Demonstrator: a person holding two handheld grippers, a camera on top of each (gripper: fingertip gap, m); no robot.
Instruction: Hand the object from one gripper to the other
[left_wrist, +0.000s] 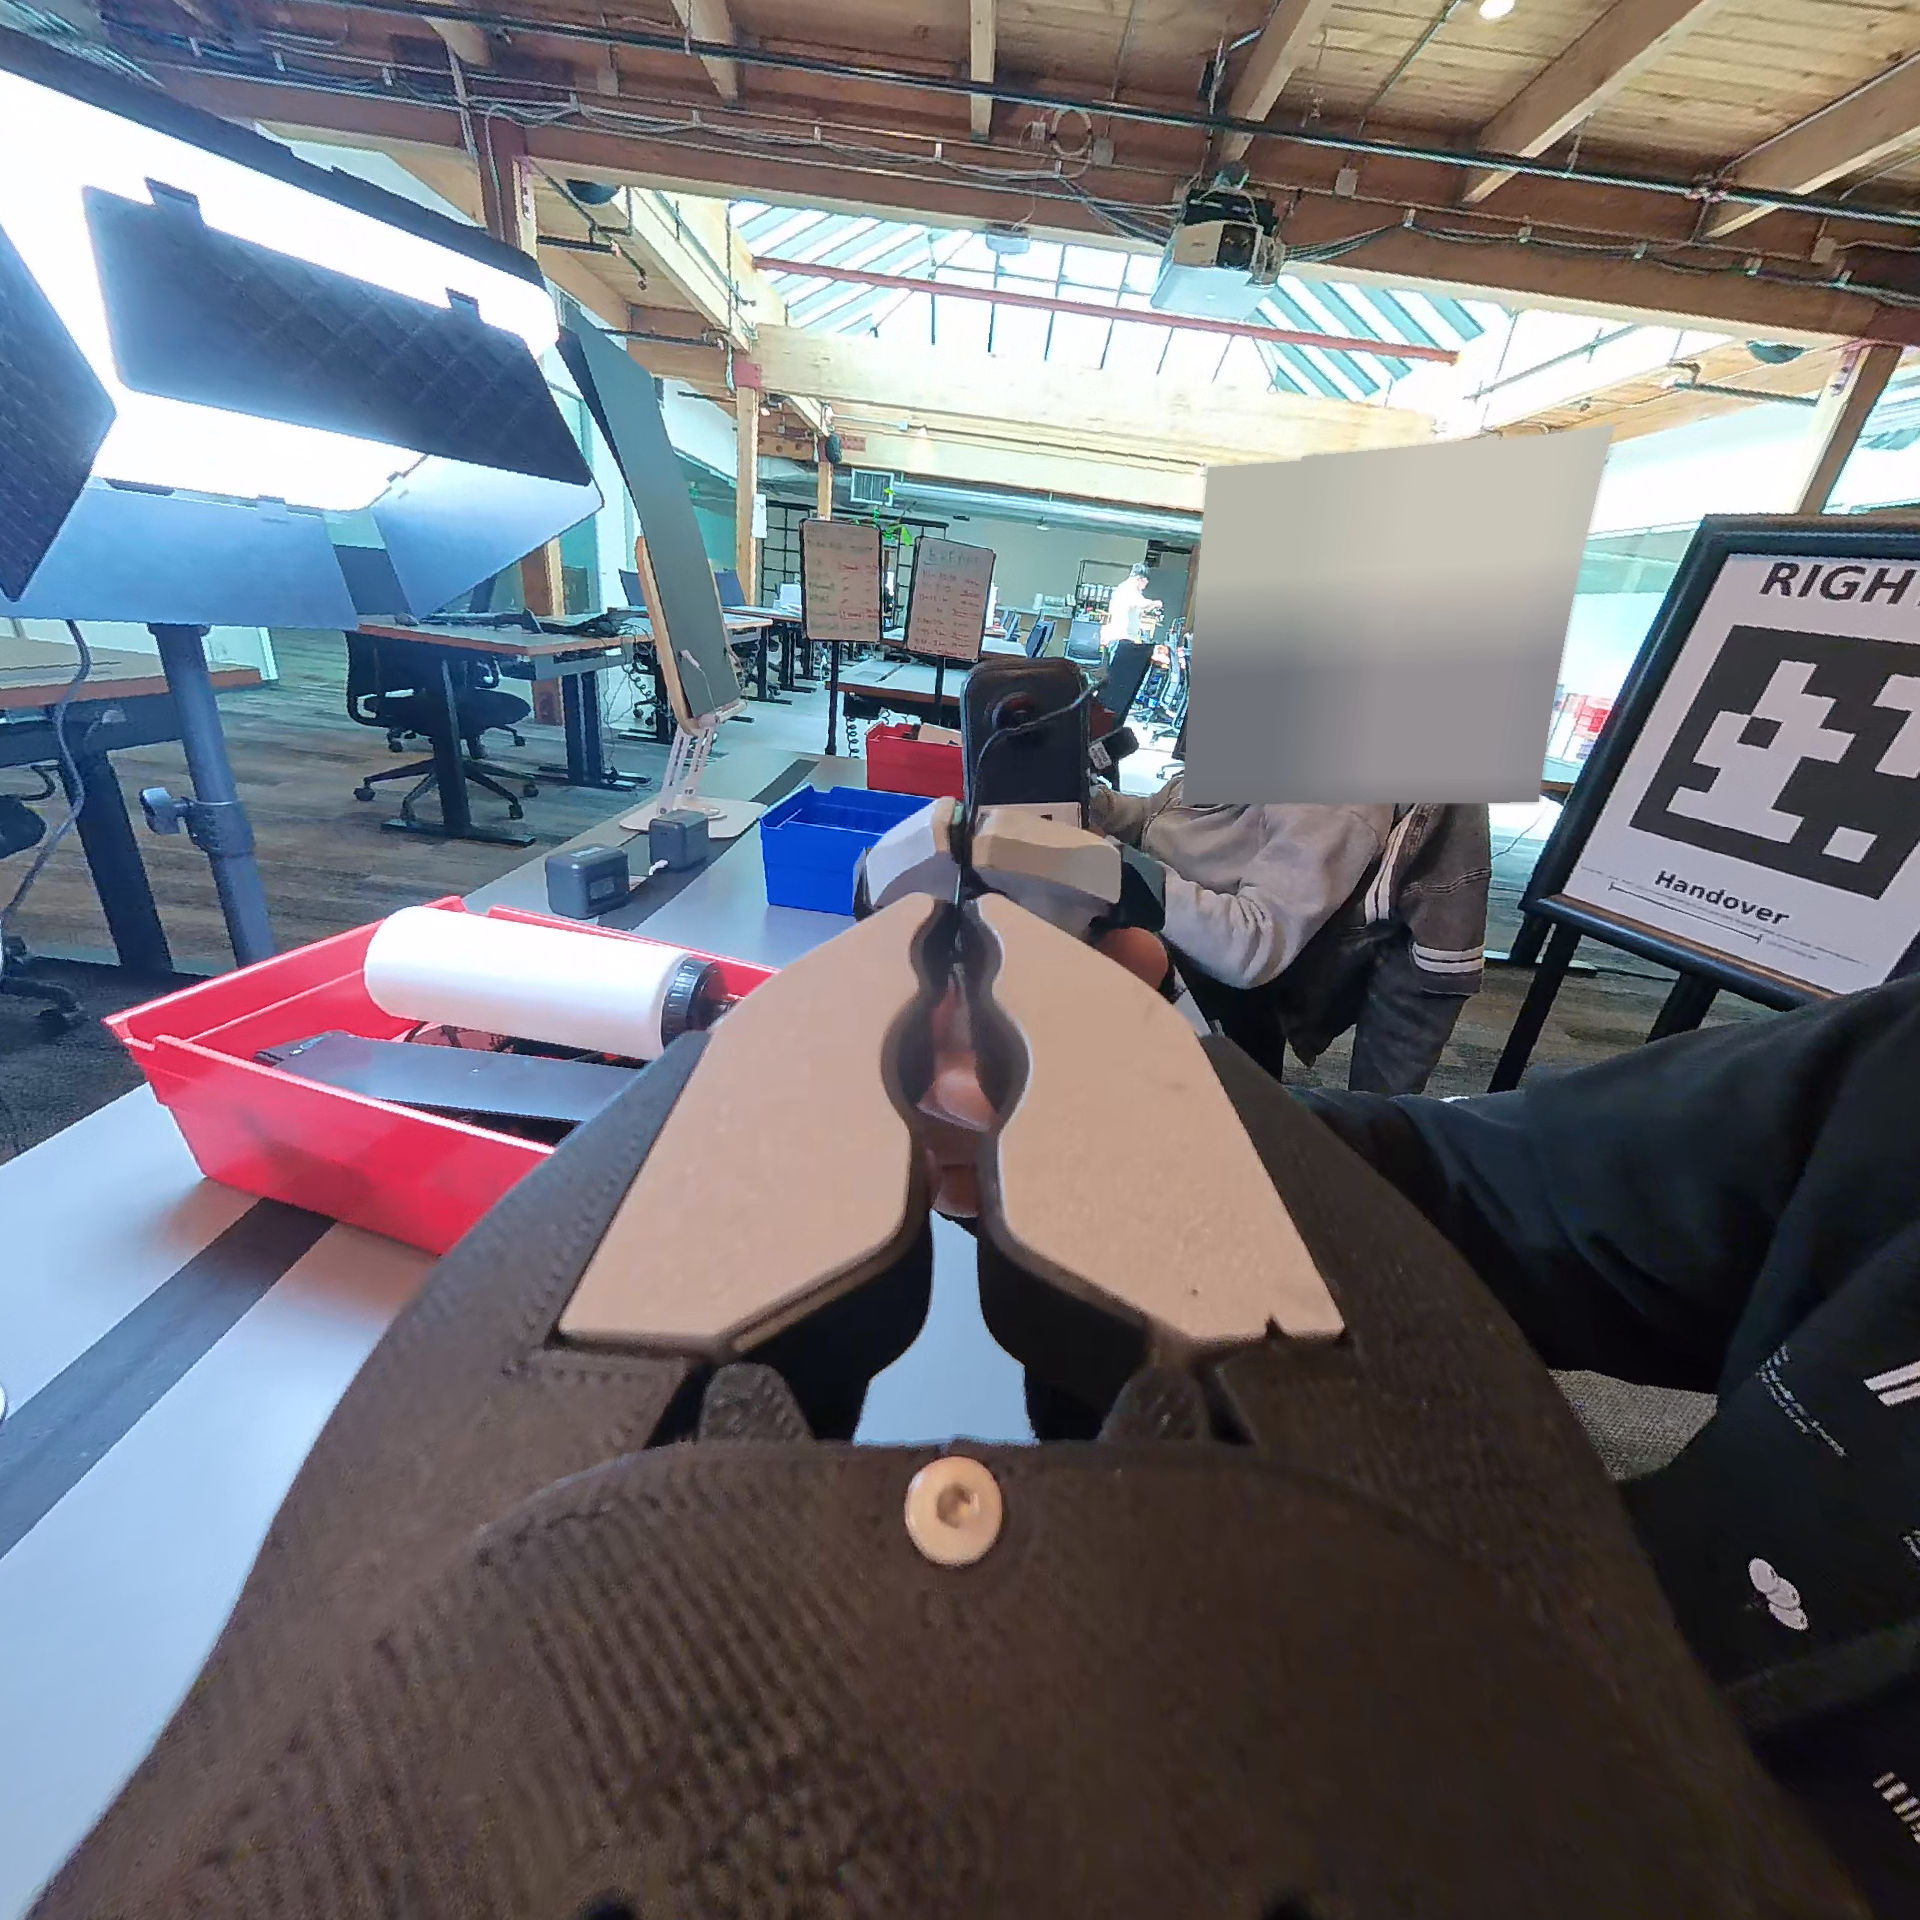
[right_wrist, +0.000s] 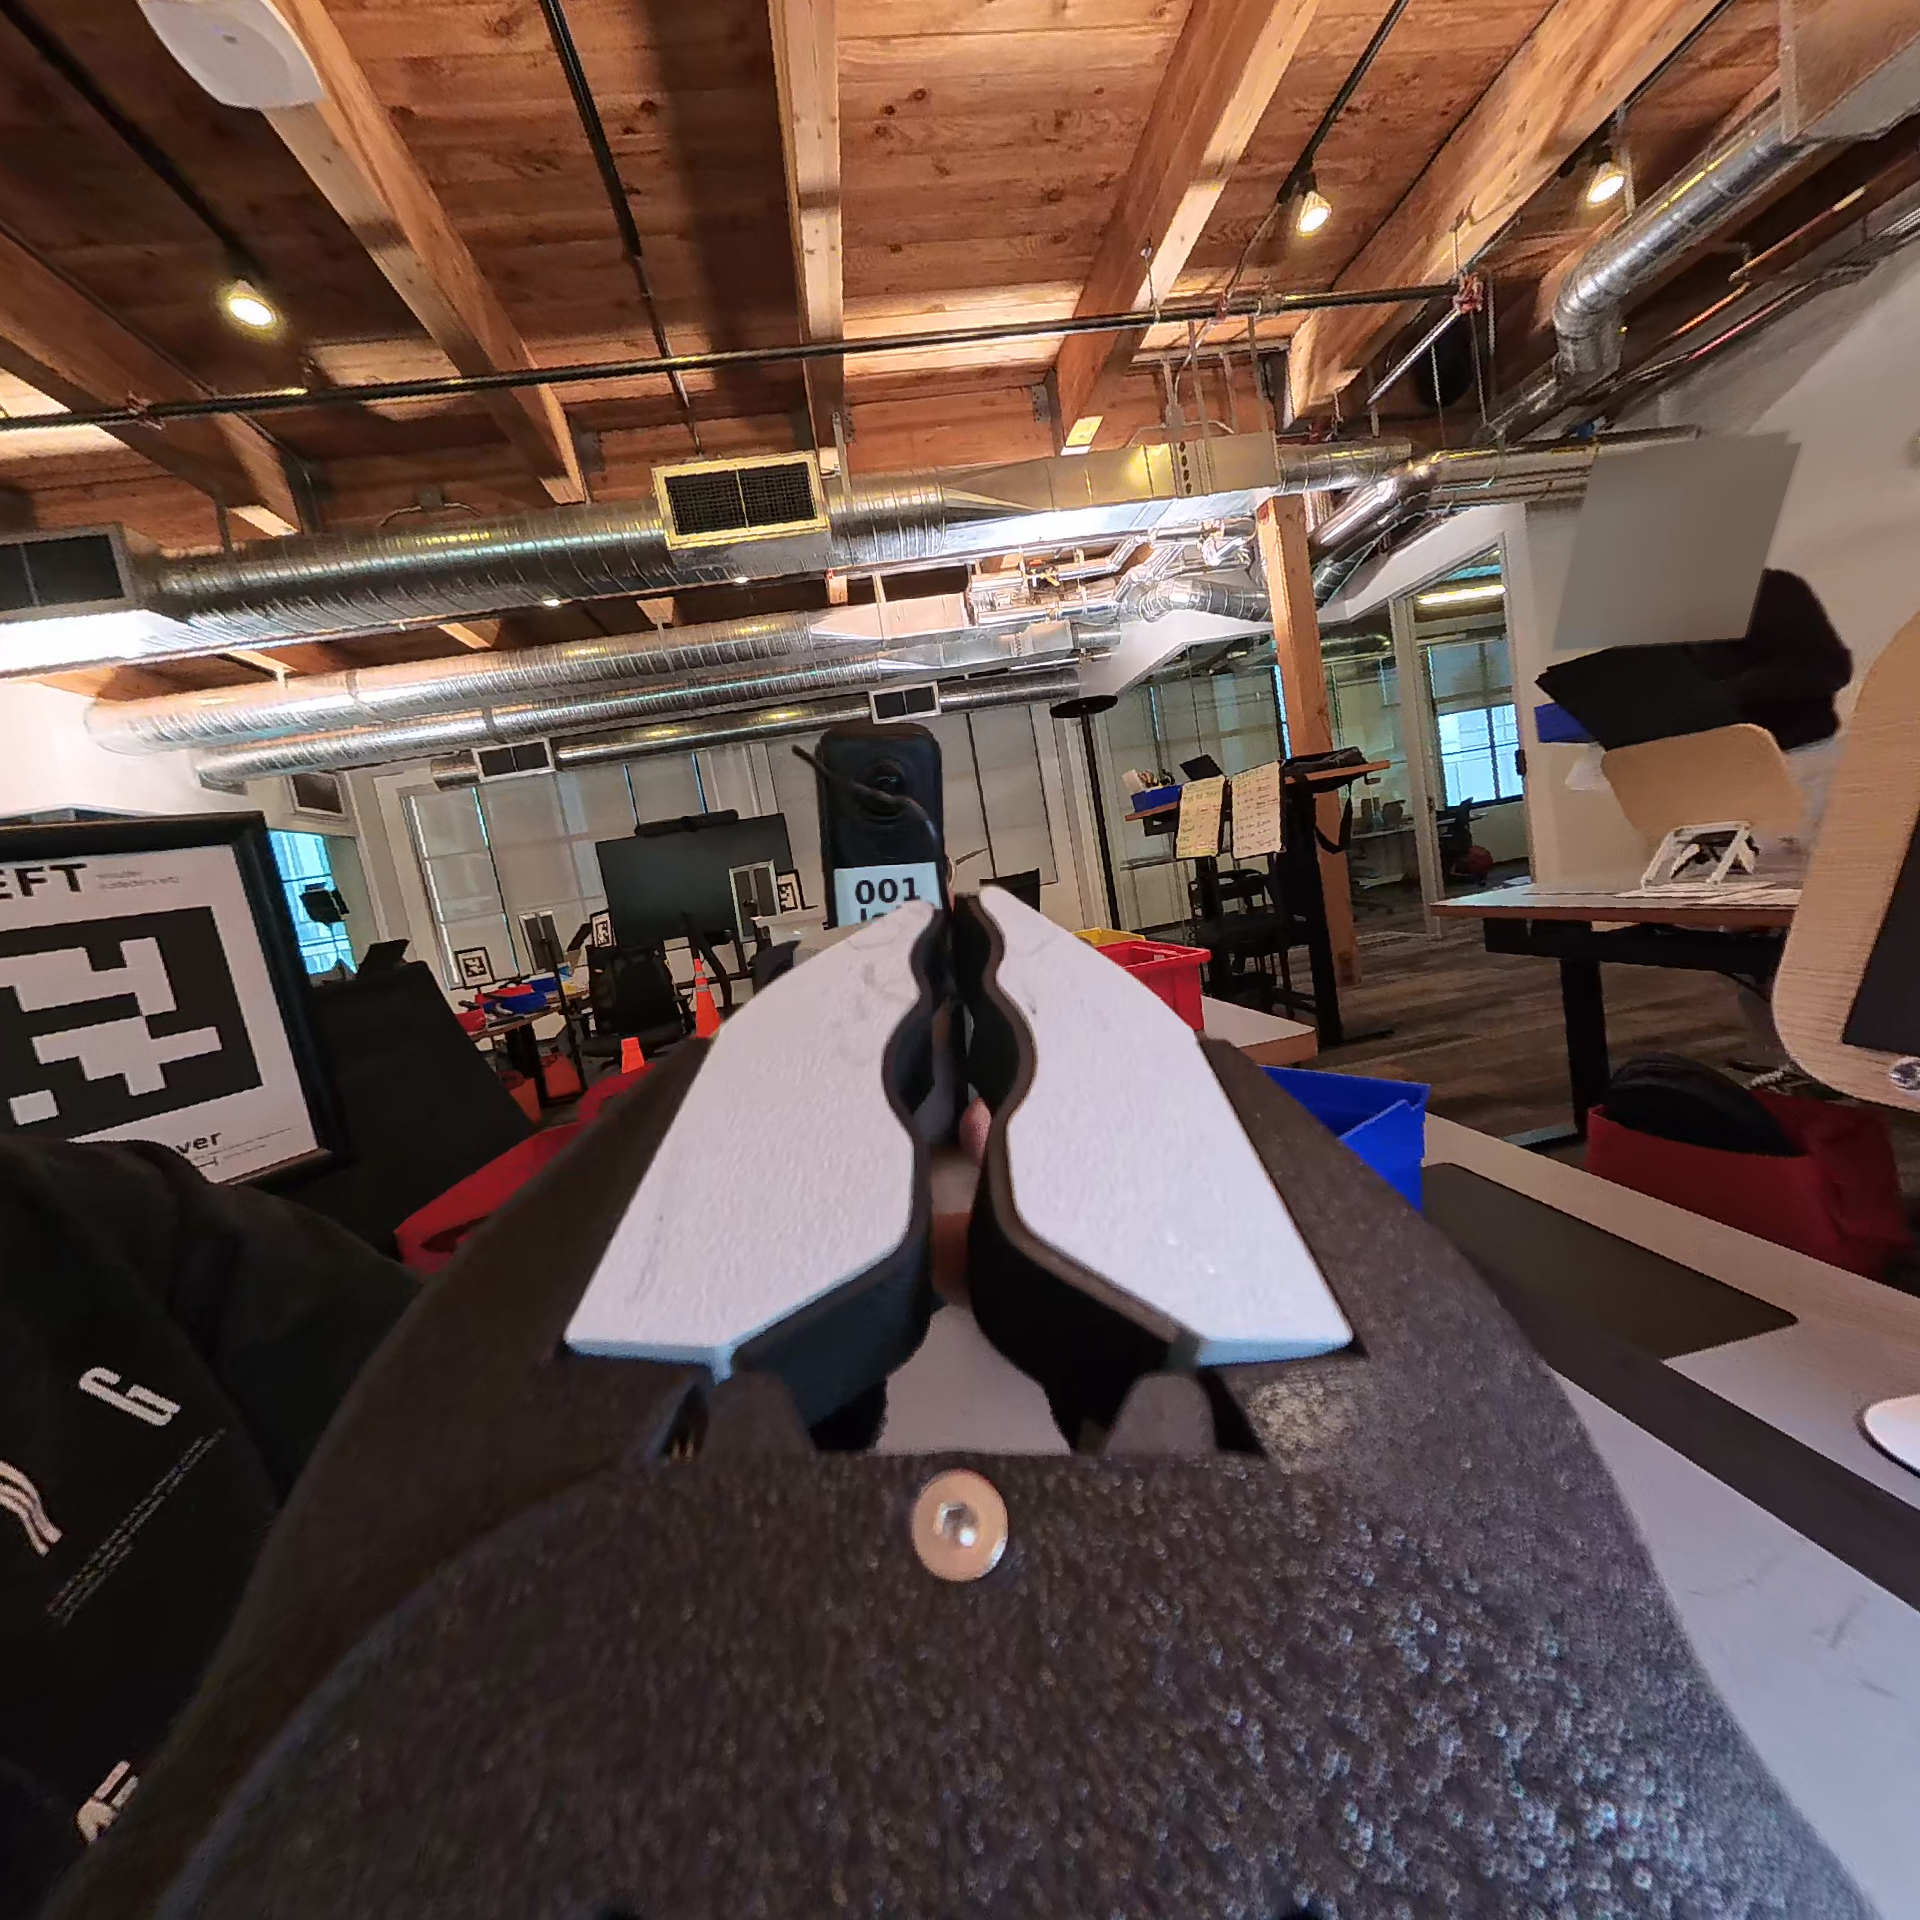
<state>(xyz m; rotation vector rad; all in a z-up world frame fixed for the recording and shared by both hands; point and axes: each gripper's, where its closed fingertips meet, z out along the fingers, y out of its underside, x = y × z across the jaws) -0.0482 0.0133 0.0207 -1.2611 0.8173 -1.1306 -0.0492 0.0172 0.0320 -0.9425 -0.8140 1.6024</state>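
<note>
Right of the red bin (left_wrist: 312, 1132), above the table's (left_wrist: 104, 1299) near edge, the left gripper (left_wrist: 956, 925) points away from the camera with its grey fingers drawn together to a narrow wavy slit. The right gripper (right_wrist: 961, 909) meets it tip to tip from the far side, likewise closed to a slit, with a black camera (left_wrist: 1023, 743) standing on top of it. A thin black cord (left_wrist: 961, 831) runs from that camera down to where the tips touch, and a dark sliver sits in both slits; whether that is the object, or which gripper pinches it, I cannot tell. Through the left slit, fingers of the hand holding the right gripper show. Inside the red bin a white bottle (left_wrist: 520, 977) with a dark cap lies on its side, its cap end toward the grippers, and a dark flat slab (left_wrist: 447, 1075) lies in front of it. Beyond the bin, farther along the table, stands a blue bin (left_wrist: 821, 862). A black sleeve (left_wrist: 1610, 1195) comes in well right of the bin, and behind it a framed sign (left_wrist: 1766, 769) stands on an easel.
</note>
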